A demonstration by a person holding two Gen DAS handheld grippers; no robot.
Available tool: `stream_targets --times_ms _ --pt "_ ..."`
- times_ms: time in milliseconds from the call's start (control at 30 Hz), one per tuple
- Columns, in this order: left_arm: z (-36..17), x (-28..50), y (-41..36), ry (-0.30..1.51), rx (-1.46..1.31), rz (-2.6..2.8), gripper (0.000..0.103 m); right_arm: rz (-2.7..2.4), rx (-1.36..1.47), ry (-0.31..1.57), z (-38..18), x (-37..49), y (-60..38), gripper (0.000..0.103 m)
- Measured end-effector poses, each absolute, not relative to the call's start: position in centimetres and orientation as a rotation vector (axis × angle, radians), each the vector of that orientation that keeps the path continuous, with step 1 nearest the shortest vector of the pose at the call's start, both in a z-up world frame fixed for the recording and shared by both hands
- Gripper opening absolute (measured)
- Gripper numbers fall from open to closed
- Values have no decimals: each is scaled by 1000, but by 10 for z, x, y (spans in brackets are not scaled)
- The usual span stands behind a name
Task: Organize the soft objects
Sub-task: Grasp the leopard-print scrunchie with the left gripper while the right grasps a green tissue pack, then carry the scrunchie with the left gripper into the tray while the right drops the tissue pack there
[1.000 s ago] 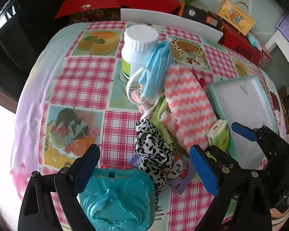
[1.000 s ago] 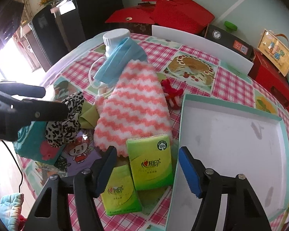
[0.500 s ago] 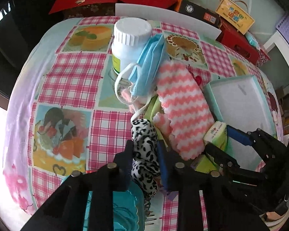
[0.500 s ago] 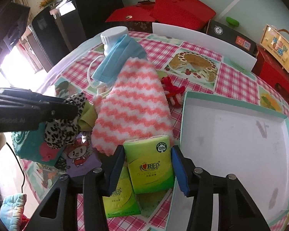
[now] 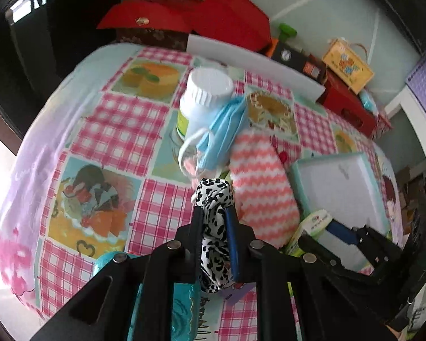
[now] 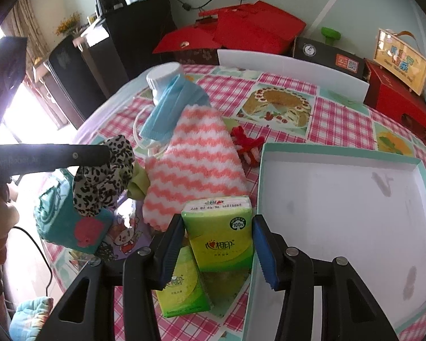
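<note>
Black-framed and blue-padded, the left gripper (image 5: 215, 224) sits at lower centre of the left wrist view, where we see its jaws closing on a leopard-print cloth (image 5: 214, 218) already pinched between the pads, the fabric bunching above and trailing below them. In the right wrist view, the right gripper (image 6: 217, 251) at lower centre clamps an upright green tissue pack (image 6: 221, 234), both pads pressed against its sides; a second tissue pack (image 6: 183, 289) lies flat just below and left. Moving outward, we find a pink-and-white zigzag towel (image 6: 196, 164) at mid-frame, a blue face mask (image 6: 170, 108) draped against a white bottle (image 6: 163, 75) above it, and a white tray (image 6: 343, 153) with a teal rim at the right, all on a pink checked tablecloth (image 5: 119, 119).
</note>
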State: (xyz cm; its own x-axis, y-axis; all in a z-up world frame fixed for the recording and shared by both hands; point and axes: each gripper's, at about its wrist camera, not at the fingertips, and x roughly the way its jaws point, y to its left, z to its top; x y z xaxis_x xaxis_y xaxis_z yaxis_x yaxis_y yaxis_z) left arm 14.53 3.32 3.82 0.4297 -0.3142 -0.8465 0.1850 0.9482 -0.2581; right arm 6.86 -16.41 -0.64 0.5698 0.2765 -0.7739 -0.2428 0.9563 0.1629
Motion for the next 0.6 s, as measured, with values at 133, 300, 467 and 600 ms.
stream_targets --times_ms 133,300,467,600 --pt "56 140 37 1025 -158 -298 16 305 70 877 5 63 -169 51" --pt "87 130 33 934 -179 -296 16 286 97 827 24 60 -180 51" --pt "114 124 13 855 -165 -326 16 222 117 786 41 59 -197 51" --pt "120 124 -12 848 -147 -353 16 168 144 769 46 56 -218 51"
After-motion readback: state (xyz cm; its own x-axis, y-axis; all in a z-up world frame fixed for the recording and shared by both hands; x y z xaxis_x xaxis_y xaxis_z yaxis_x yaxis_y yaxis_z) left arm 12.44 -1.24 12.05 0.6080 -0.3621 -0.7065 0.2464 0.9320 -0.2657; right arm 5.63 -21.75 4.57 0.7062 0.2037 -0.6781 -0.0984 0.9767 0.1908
